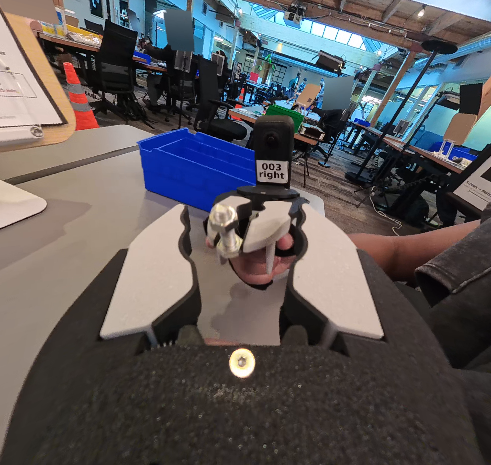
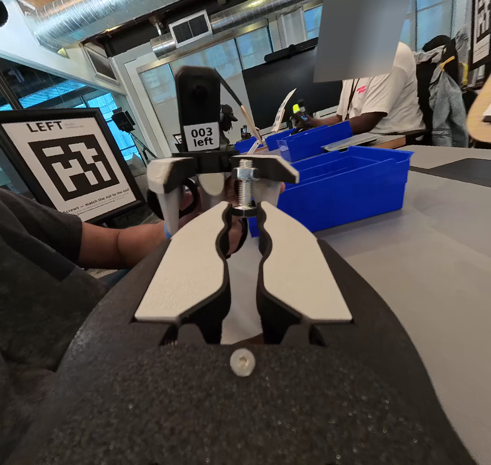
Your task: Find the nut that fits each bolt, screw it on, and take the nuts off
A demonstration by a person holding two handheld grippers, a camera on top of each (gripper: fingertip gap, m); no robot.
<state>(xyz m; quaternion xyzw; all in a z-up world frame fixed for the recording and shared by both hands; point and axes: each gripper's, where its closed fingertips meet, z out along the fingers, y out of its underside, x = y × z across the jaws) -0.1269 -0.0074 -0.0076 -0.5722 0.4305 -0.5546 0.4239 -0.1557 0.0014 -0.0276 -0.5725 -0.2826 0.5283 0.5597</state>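
A silver bolt [image 2: 244,190] stands upright with a hex nut [image 2: 245,173] near its top end. My right gripper [image 2: 243,210] is shut on the bolt's head, above the grey table [image 2: 398,266]. My left gripper [image 2: 225,173] faces it, open, with its fingers spread to either side of the nut; the nut is close to one finger. In the left wrist view my left gripper [image 1: 243,210] is open and empty, and the right gripper [image 1: 233,237] holds the bolt [image 1: 224,232] just beyond the left fingertips.
A blue bin [image 1: 194,165] sits on the table behind the grippers, also in the right wrist view [image 2: 345,186]. A framed marker sign [image 2: 66,160] stands at the left. A sign stand [image 1: 24,80] and an orange cone [image 1: 79,99] are nearby. A person [image 2: 377,101] sits at a farther table. Only a small space, under 4 cm, lies between the two pairs of fingers.
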